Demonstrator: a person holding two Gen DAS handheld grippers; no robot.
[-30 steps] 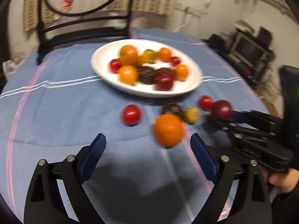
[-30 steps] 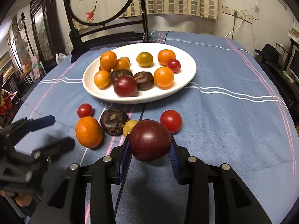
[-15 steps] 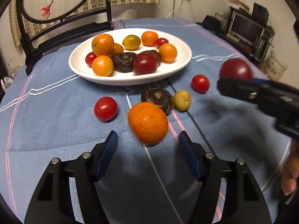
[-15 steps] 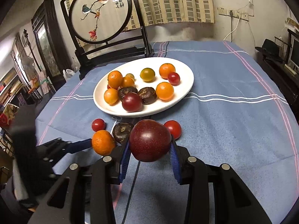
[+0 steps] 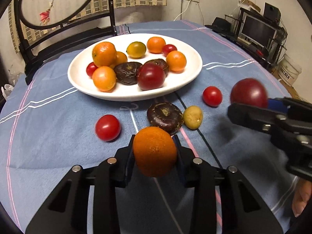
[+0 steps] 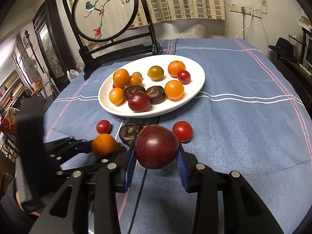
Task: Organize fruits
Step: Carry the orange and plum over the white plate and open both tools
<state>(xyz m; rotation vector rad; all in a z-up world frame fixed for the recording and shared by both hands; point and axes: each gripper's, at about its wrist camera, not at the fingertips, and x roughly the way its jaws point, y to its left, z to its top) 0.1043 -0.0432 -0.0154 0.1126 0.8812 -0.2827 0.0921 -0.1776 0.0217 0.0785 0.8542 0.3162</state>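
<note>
We hold one fruit in each gripper. The left gripper [image 5: 155, 150] is closed on the orange [image 5: 155, 151], its blue pads pressing the two sides. The right gripper [image 6: 156, 156] is closed on the dark red plum [image 6: 156, 146] in the same manner. Both fruits appear lifted clear of the worktop [image 6: 243, 136], though we cannot confirm the clearance under the orange.

Hazards from here:
- Both fruits are round and smooth, gripped only at two narrow contact lines. A quick swing or tilt may roll either one out of its pads.
- The white plate [image 6: 197, 89] is already crowded in the middle. A fruit released there may strike the plated plum [image 6: 139, 101] or the wrinkled dark fruits and push something over the low rim.
- The two grippers sit close together. Moving both toward the plate at once risks a collision between them.
- Loose fruit lies between us and the plate: two cherry tomatoes [image 5: 107, 127] [image 5: 212, 96], a dark wrinkled fruit [image 5: 165, 117] and a small yellow fruit [image 5: 193, 117] just beside it. A low approach may knock these away.

Pose: both grippers point forward toward the plate, roughly level, fingers side by side. The left gripper sits nearer the table edge; the right one is to its right and higher in the left wrist view.
</note>
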